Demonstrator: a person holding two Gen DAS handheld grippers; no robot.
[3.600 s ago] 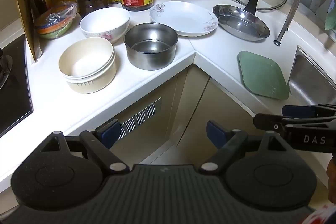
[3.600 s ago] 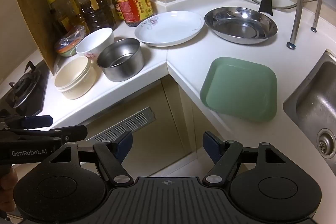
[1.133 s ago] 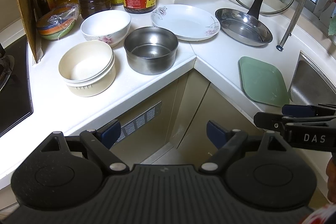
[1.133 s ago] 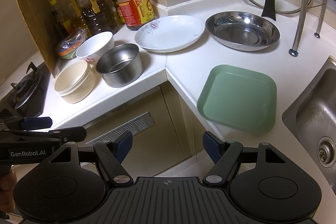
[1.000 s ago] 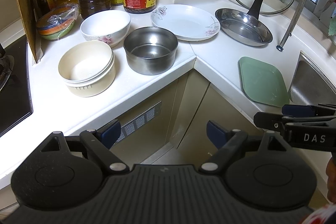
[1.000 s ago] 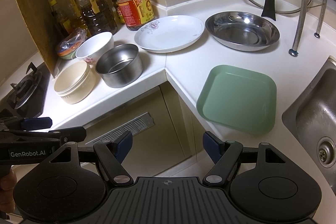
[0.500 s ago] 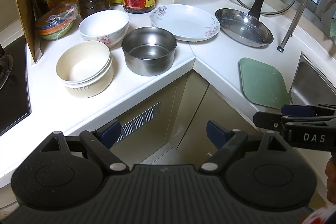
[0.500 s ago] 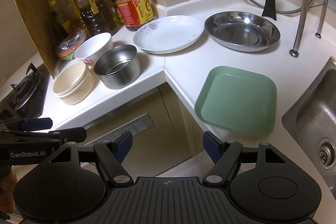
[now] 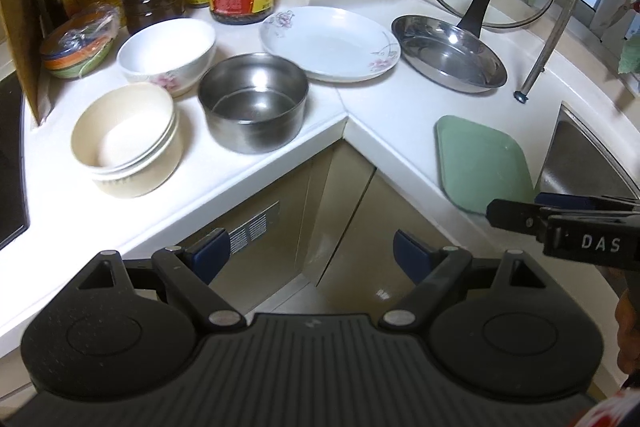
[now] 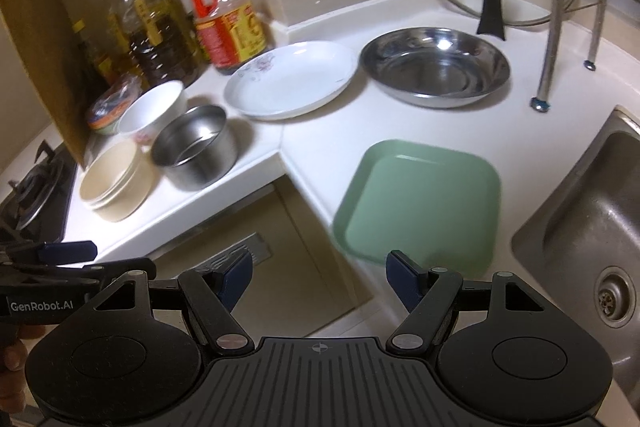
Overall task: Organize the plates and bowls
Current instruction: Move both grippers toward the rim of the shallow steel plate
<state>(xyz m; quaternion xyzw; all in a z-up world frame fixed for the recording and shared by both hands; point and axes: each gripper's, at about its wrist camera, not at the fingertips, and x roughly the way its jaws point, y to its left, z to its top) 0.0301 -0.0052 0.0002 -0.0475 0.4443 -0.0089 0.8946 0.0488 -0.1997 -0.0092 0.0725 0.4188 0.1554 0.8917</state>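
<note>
Green square plate (image 10: 420,203) on the near right counter, beside the sink (image 10: 592,227), looks like light, stiff plastic, so I'd pinch its near rim. My right gripper (image 10: 316,277) hovers just short of it, spread wide and empty. Left gripper (image 9: 308,251) hangs off the counter edge, also spread and empty.

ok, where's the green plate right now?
The green square plate lies flat on the counter, right of the corner, between the steel pan and the sink, just ahead of the open right gripper.
</note>
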